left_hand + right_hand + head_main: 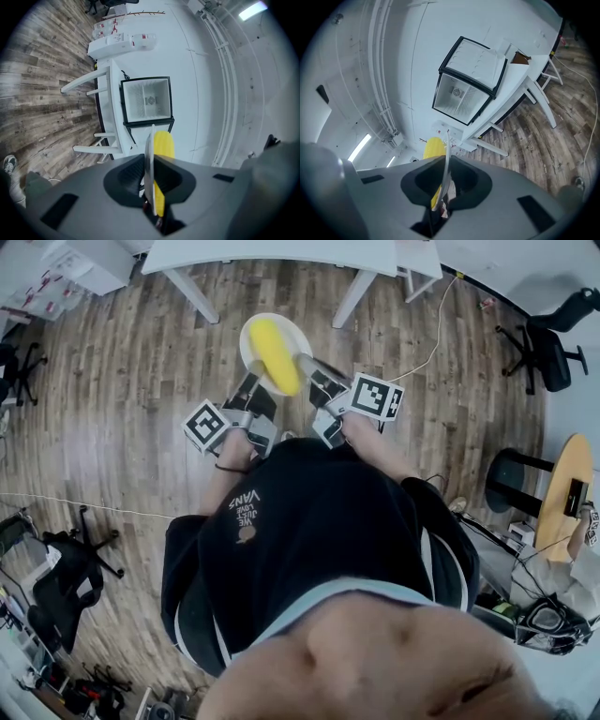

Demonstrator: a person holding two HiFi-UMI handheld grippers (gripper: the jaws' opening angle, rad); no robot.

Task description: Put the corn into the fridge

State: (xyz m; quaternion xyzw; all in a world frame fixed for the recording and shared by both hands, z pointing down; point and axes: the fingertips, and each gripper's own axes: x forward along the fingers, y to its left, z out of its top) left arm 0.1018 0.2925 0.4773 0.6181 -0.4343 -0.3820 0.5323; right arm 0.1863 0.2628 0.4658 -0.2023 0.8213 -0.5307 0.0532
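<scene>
yellow item: corn (272,357), lying on a white plate (251,334), well short of the fridge (146,100).
plate: carried level in the air, in line with the fridge.
left gripper (254,369): clenched on the plate's rim.
right gripper (304,362): clenched on the opposite rim.
fridge: small, door open, standing on a white table (272,253).
progress: corn is up and in carry. by my judgement the approach, setting it inside the fridge and letting go remain.
</scene>
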